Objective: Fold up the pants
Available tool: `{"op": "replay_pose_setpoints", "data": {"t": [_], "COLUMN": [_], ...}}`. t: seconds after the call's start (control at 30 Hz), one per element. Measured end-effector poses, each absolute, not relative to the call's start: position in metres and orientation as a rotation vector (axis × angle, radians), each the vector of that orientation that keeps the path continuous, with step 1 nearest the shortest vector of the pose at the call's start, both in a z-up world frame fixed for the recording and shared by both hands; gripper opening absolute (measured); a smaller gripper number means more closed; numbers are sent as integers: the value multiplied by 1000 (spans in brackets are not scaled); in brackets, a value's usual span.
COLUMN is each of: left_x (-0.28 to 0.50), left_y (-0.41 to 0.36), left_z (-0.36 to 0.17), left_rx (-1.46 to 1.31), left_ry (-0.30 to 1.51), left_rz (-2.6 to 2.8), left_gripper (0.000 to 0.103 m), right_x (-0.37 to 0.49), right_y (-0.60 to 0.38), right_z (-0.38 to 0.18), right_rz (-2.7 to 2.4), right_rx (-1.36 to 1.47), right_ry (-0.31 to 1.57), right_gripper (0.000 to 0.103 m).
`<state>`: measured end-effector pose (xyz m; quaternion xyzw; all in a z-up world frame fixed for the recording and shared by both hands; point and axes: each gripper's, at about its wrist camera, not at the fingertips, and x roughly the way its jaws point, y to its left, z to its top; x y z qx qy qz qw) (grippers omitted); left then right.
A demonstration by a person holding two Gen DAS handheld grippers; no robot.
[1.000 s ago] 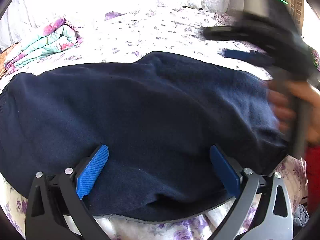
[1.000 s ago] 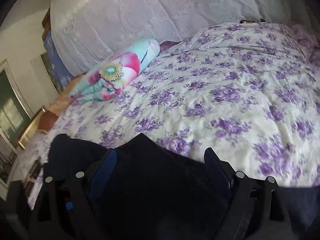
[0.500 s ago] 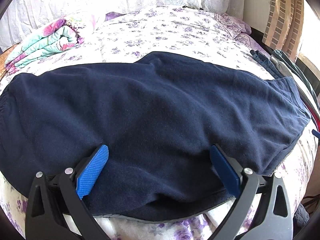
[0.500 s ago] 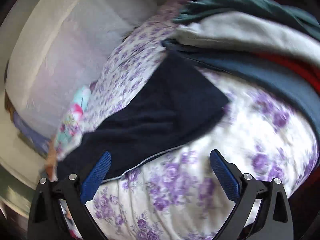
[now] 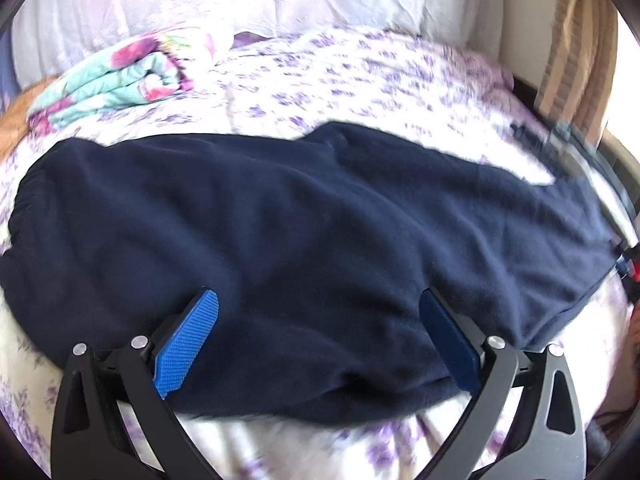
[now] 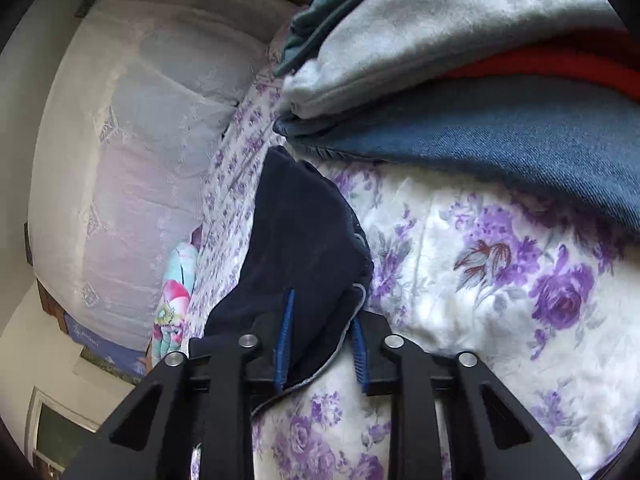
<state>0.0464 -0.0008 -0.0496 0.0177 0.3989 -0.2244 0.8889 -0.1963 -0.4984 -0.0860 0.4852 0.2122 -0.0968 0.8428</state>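
The dark navy fleece pants (image 5: 304, 240) are laid out flat on the white bedspread printed with purple flowers (image 5: 360, 80), their long axis running left to right across the left wrist view, with the gathered waistband at the far left and the leg hem at the right. That hem end is where the right gripper (image 6: 320, 344) is placed: its jaws have just been closing and are now drawn close together, with the near corner of the hem caught between the blue pads; whether the cloth is fully pinched cannot be told for certain, though a grip is judged likely. The left gripper (image 5: 320, 344) is held over the near long edge around the middle of the pants, its jaws wide apart and nothing clamped. The hem would be judged to travel leftward along the long axis toward the waistband. A stack of folded clothes (image 6: 480, 80) lies just beyond the hem, and a rolled floral blanket (image 5: 120, 80) sits at the far left.
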Motion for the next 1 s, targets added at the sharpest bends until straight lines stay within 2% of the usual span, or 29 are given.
{"op": "replay_pose_setpoints", "data": {"t": [0.2, 0.3, 0.33, 0.37, 0.4, 0.47, 0.53, 0.57, 0.6, 0.63, 0.67, 0.7, 0.77, 0.87, 1.0], "left_x": [58, 67, 68, 74, 75, 72, 71, 73, 74, 76, 76, 77, 75, 74, 71], "left_y": [94, 151, 168, 194, 215, 236, 235, 227, 220, 211, 206, 203, 210, 217, 211], "left_z": [-10, -26, -39, -53, -59, -62, -62, -61, -59, -58, -56, -56, -58, -63, -63], "left_rx": [-80, -195, -267, -463, -618, -742, -737, -686, -643, -591, -557, -544, -564, -620, -586], "left_ry": [739, 743, 760, 826, 812, 747, 743, 762, 776, 791, 800, 803, 800, 788, 797], "left_rz": [-341, -232, -224, -256, -308, -359, -361, -343, -327, -308, -301, -304, -313, -322, -301], "left_gripper": [98, 98, 98, 98, 98, 98, 98, 98, 98, 98, 98, 98, 98, 98, 98], "right_x": [-140, -95, -81, -66, -56, -32, -13, -7, -2, -8, -11, -14, -25, -30, -4], "right_y": [-418, -342, -317, -284, -258, -190, -143, -131, -121, -116, -114, -116, -129, -140, -158], "right_z": [7, 35, 38, 38, 36, 17, -20, -37, -57, -59, -56, -49, -25, 2, 0], "right_rz": [-116, -7, 36, 93, 135, 213, 280, 309, 312, 294, 296, 324, 414, 358, 89], "right_rx": [611, 381, 319, 244, 180, -20, -170, -208, -263, -314, -322, -297, -186, -164, -217], "right_ry": [386, 413, 429, 453, 477, 555, 695, 766, 822, 780, 783, 793, 757, 675, 611], "right_gripper": [18, 18, 18, 18, 18, 18, 18, 20, 27, 29, 36, 47, 50, 51, 73]}}
